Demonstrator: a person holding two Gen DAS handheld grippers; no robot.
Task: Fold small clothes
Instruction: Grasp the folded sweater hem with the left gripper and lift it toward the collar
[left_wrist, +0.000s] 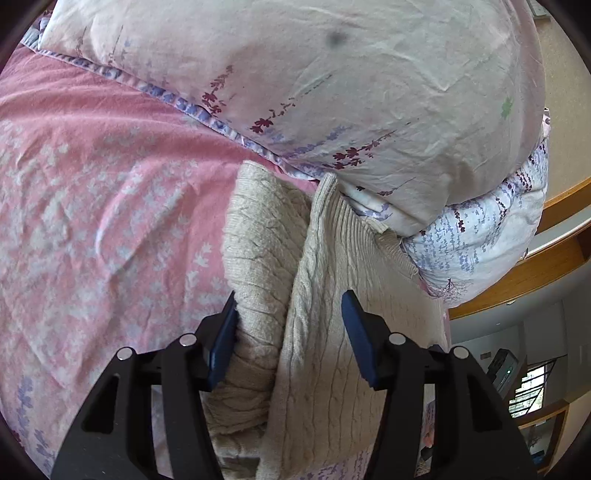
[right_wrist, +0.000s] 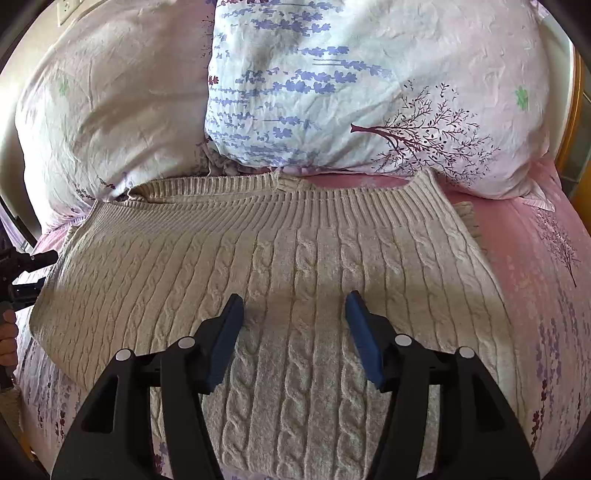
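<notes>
A beige cable-knit sweater (right_wrist: 280, 266) lies on the pink bedsheet (left_wrist: 92, 166), its ribbed hem at twelve o'clock against the pillows (right_wrist: 332, 92). Right gripper (right_wrist: 293, 306) hovers wide above it; left gripper (left_wrist: 288, 306) straddles its folded edge, unclamped.

sweater (right_wrist: 295, 258): its near hem is running off the bottom edge of the right wrist view; its far left corner is slipping under the pillow (right_wrist: 110, 110)
sweater fold (left_wrist: 258, 258): in the left wrist view the lower end is disappearing behind the left gripper (left_wrist: 290, 338) and the bottom edge
left gripper seen from the right: only black parts (right_wrist: 22, 273) are showing at the left edge; its jaws are lying out of that view
hand (right_wrist: 7, 339): the picture's edge is cutting it, leaving only part visible
room corner (left_wrist: 517, 369): the objects there are appearing too small to identify
</notes>
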